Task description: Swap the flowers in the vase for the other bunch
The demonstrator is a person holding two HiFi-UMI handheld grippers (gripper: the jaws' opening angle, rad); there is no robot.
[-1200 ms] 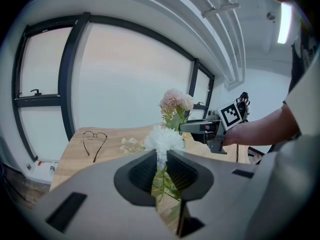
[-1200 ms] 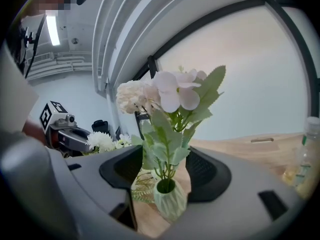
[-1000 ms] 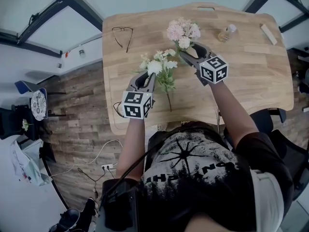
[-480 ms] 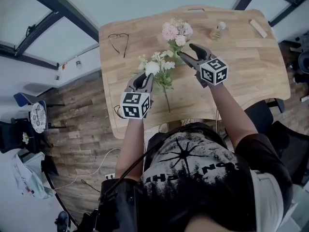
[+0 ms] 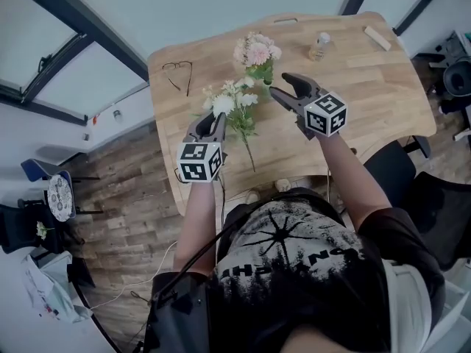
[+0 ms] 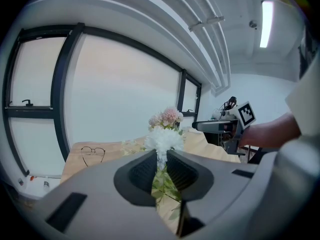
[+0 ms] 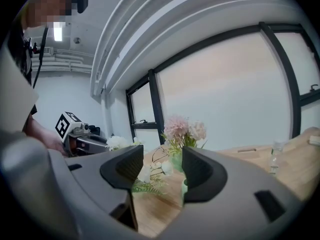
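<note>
The left gripper [image 5: 215, 120] sits left of centre in the head view, its jaws pinched nearly together on the stems of the white bunch [image 5: 229, 103]. Its own view shows the ribbed pads pressing the green stems from both sides, with a white bloom just above them. The blooms point toward the top of the frame and one long stem trails down toward the near edge of the table [image 5: 383, 101]; whether that stem end touches the wood I cannot tell.

The right gripper [image 5: 282, 85] is right of centre, jaws well apart with nothing between the pads. Its own view frames the pink bunch [image 7: 183, 128] and the pale green vase [image 7: 176, 162] through the gap, farther off and untouched.

In the head view the pink bunch stands in the vase at the upper centre of the table, just up and left of the right gripper's tips and just up and right of the white blooms.

Glasses [image 5: 177, 70] lie at the table's upper left. A small bottle [image 5: 319, 46] stands to the right of the vase; a wooden block [image 5: 376, 37] lies near the upper right corner.
</note>
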